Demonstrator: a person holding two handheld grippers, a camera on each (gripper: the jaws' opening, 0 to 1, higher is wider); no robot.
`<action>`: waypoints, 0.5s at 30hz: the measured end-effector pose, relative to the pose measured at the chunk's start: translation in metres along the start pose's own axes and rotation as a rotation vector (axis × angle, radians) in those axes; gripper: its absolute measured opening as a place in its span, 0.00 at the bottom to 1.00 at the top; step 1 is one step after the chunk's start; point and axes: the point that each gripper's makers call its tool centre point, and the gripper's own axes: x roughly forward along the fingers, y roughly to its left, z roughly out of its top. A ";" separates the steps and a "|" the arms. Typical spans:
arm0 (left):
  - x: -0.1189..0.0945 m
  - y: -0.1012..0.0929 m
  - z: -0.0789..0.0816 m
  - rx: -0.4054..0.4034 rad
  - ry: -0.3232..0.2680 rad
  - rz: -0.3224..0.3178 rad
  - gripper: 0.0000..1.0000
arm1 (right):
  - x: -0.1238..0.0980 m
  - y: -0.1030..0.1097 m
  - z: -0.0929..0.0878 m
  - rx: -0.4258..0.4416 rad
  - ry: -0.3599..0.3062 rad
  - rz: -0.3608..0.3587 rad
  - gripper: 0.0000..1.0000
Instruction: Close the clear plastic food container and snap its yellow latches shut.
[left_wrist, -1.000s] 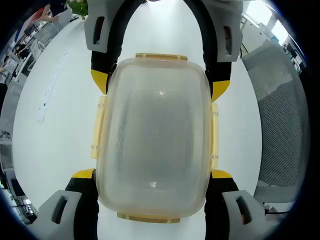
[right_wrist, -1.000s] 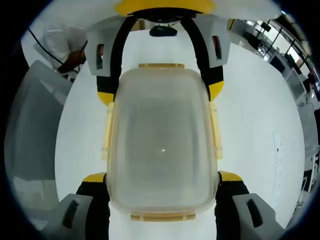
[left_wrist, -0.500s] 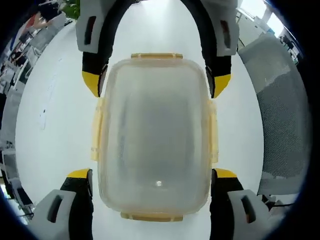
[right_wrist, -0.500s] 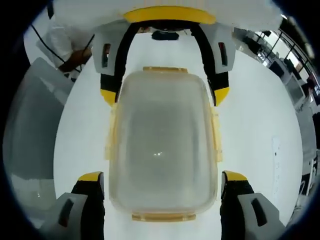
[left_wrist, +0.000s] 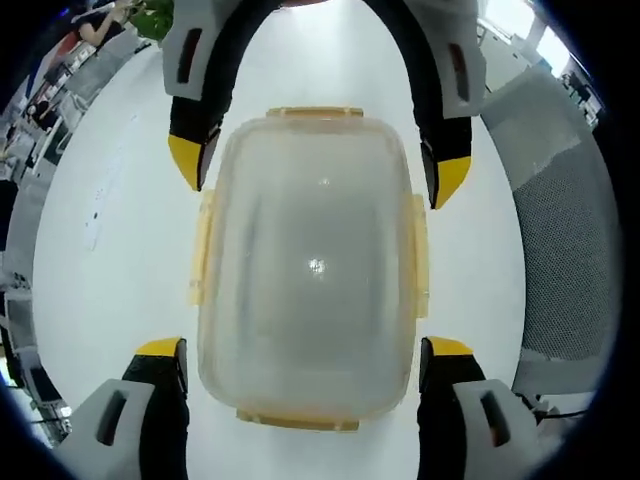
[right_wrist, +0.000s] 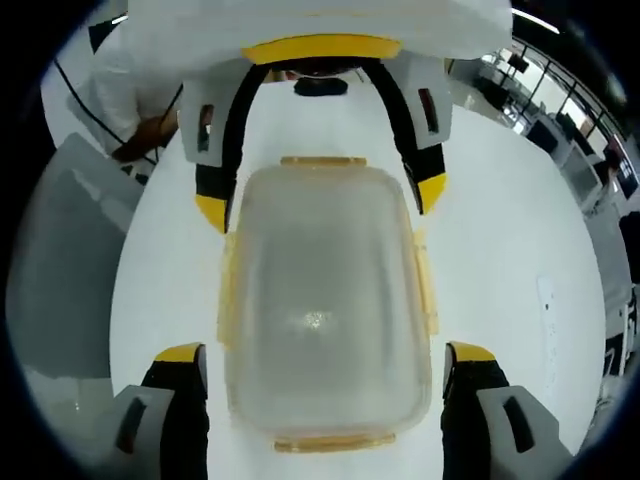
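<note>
The clear container (left_wrist: 308, 270) sits mid-tabletop (left_wrist: 110, 300), lid on, yellow latches (left_wrist: 418, 258) along its edges; the left gripper (left_wrist: 305, 360) and right gripper (right_wrist: 318, 365) both straddle it, jaws apart, touching nothing; an off-centre press on a latch could skid the light container across the smooth tabletop.

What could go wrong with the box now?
The container lies on the white table between both open grippers, the left gripper and the right gripper, with no jaw touching it. A push on one yellow latch might slide the light box across the smooth top instead of snapping it. Whether the lid is fully seated cannot be told, so a latch might not catch.
</note>
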 end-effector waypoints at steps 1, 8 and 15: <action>-0.002 -0.001 0.002 -0.028 -0.019 -0.005 0.97 | -0.002 0.000 0.003 0.007 -0.017 -0.006 0.99; -0.011 0.001 0.004 -0.118 -0.102 0.053 0.96 | -0.010 0.005 0.006 0.056 -0.066 -0.041 0.99; -0.022 -0.008 -0.006 -0.180 -0.143 0.062 0.95 | -0.020 0.008 0.007 0.132 -0.117 -0.079 0.98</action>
